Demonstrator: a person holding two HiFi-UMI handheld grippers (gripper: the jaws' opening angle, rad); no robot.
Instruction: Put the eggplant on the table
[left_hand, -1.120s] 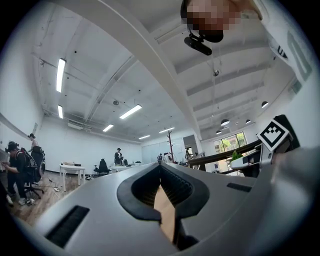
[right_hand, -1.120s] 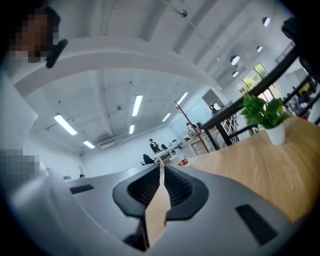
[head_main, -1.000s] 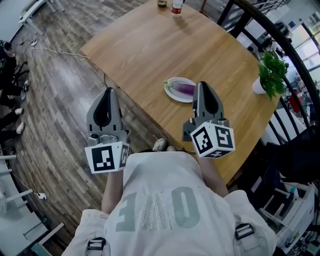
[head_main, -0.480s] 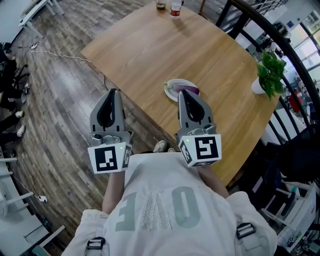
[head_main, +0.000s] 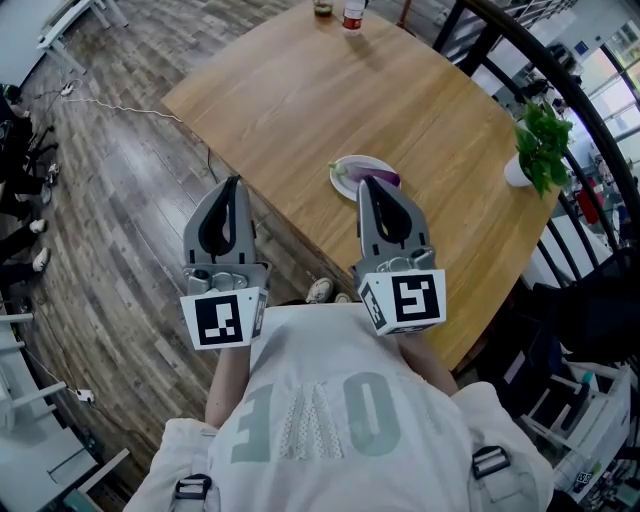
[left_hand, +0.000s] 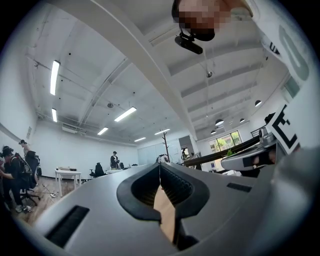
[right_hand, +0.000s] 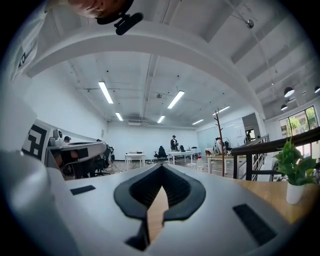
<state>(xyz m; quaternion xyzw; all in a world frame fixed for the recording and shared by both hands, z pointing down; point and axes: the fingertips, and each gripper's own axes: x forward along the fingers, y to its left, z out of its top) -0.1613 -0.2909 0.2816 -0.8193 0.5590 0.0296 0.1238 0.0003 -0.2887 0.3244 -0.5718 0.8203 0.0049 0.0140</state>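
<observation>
A purple eggplant (head_main: 376, 178) lies on a white plate (head_main: 350, 170) near the front edge of the round wooden table (head_main: 300, 90). My right gripper (head_main: 372, 183) is shut and empty, its tips at the near edge of the plate beside the eggplant. Off the table's edge, over the floor to the left, my left gripper (head_main: 233, 182) is shut with nothing in it. Each gripper view shows its jaws (left_hand: 160, 167) (right_hand: 161, 169) closed tip to tip; the eggplant appears in neither.
A potted green plant (head_main: 542, 145) (right_hand: 295, 170) in a white pot stands at the table's right side. Two bottles (head_main: 352, 14) stand at the far edge. A black railing (head_main: 560, 70) curves behind the table. Wood floor (head_main: 110, 190) lies left, with people's feet at its edge.
My right gripper has moved left and rolled, its marker cube turning to face up. Its tips now lie at the plate's near edge. The left gripper has barely moved.
</observation>
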